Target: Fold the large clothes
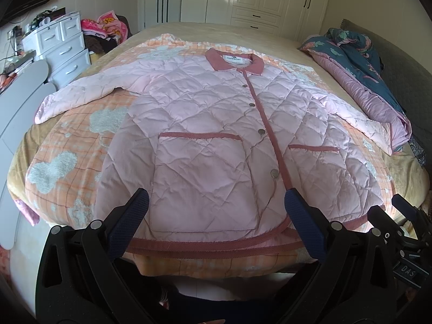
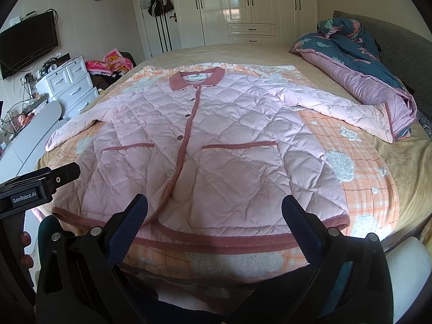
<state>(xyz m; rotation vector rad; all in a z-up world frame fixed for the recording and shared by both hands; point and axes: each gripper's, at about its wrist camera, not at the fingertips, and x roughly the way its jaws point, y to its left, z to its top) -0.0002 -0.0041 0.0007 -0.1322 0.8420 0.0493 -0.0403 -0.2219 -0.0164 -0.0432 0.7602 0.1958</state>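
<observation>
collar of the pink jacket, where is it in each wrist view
Left wrist view: the dusty-rose collar sits above centre, slightly right of the middle.
Right wrist view: the collar sits upper centre, slightly left of the middle.
Shared landmark: the blue floral quilt bunched at the upper right in both.

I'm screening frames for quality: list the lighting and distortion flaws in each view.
Left wrist view: strong fisheye bends the bed edge; sunlight washes out the jacket hem at lower right; corners vignetted black. Right wrist view: same barrel distortion; glare on the wardrobe doors; bright patch beside the hem. Both sharp.
</observation>
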